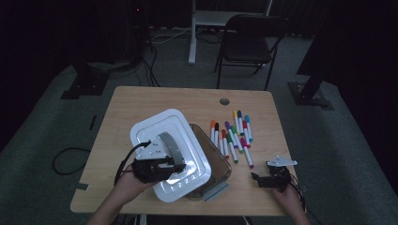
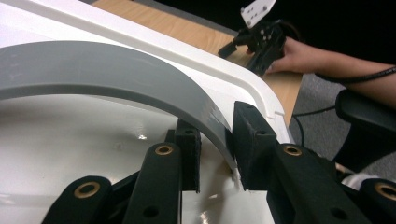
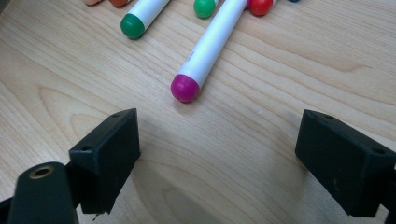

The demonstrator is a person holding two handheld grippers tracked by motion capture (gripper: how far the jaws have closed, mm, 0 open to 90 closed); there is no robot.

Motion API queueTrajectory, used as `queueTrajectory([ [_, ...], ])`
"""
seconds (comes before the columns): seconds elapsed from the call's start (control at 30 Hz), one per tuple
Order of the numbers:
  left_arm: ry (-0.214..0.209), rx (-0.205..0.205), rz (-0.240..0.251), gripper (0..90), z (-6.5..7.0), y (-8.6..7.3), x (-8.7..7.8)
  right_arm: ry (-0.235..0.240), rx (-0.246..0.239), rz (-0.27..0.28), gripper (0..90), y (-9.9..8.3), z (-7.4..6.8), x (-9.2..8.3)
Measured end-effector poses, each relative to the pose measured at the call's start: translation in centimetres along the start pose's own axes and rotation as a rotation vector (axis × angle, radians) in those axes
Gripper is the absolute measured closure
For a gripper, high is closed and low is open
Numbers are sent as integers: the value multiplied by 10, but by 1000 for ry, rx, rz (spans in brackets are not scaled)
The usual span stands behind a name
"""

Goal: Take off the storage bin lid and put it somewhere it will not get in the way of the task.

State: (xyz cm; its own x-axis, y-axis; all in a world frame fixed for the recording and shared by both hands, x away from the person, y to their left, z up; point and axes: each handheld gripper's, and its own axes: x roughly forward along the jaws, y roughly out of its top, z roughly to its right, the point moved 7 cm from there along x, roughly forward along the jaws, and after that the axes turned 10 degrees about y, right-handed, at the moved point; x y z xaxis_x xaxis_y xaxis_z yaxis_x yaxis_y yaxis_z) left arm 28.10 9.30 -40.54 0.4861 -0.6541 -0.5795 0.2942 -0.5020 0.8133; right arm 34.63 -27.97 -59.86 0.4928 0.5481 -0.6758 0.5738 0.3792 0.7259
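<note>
ok, your left gripper (image 2: 215, 149) is clamped on the grey handle (image 2: 116, 74) of the white lid (image 1: 169, 152).
lid sits tilted over the brown bin (image 1: 217, 161); your right gripper (image 3: 217, 163) rests wide open, nothing held, just short of the markers (image 1: 233, 136).

my left claw (image 1: 176, 164) grips the grey handle (image 1: 170, 145) of the white lid (image 1: 169, 154), tilted over the brown bin (image 1: 217, 157) on the worktop (image 1: 141, 103). my right claw (image 1: 257, 178) rests near the markers (image 1: 232, 136), just beside them.
</note>
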Motion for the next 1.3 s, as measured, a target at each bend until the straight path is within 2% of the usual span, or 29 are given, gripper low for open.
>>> queueTrajectory([
  [0.17,8,-4,-9,737,-9,-12,-14,0,0,0,135,0,0,0],
  [0.27,71,-15,-32,737,-23,-28,-25,0,-1,0,135,0,0,0],
  [0.3,71,-15,-32,738,-23,-28,-25,0,0,0,135,0,0,0],
  [0.33,86,-37,-34,738,-32,-36,-31,0,-1,0,135,0,0,0],
  [0.43,112,-66,-48,738,-48,-50,-40,0,0,0,135,0,0,0],
  [0.47,112,-66,-48,739,-48,-50,-40,0,0,0,135,0,0,0],
  [0.53,110,-89,-53,738,-62,-65,-49,0,0,-1,135,0,0,0],
  [0.57,110,-89,-53,738,-62,-65,-49,0,0,-1,135,0,0,0],
  [0.6,105,-103,-54,738,-69,-75,-53,0,0,0,135,0,0,0],
  [0.67,93,-105,-49,738,-74,-85,-54,0,0,0,135,0,0,0],
  [0.8,76,-112,-49,741,-79,-97,-48,0,-1,0,135,0,0,0],
  [0.83,64,-117,-66,742,-81,-105,-40,0,0,0,135,0,0,0],
  [0.87,64,-117,-66,742,-81,-105,-40,0,0,0,135,0,0,0],
  [0.9,55,-121,-89,741,-83,-113,-30,0,0,0,135,0,0,0],
  [0.97,55,-123,-96,741,-85,-117,-25,0,0,-1,135,0,0,0],
  [1.03,30,-122,-106,742,-87,-125,-16,-1,0,-1,135,0,0,0],
  [1.07,-3,-114,-106,742,-88,-131,-7,0,-1,-1,135,0,0,0],
  [1.1,-3,-114,-106,742,-88,-131,-7,-1,-1,0,135,0,0,0],
  [1.13,-23,-117,-116,742,-89,-135,-2,-1,-1,0,135,0,0,0],
  [1.2,-33,-122,-139,740,-91,-142,7,-1,0,0,135,0,0,0],
  [1.23,-42,-141,-147,738,-95,-148,15,-1,0,0,135,0,0,0],
  [1.3,-50,-149,-143,738,-98,-151,18,-1,0,0,135,0,0,0],
])
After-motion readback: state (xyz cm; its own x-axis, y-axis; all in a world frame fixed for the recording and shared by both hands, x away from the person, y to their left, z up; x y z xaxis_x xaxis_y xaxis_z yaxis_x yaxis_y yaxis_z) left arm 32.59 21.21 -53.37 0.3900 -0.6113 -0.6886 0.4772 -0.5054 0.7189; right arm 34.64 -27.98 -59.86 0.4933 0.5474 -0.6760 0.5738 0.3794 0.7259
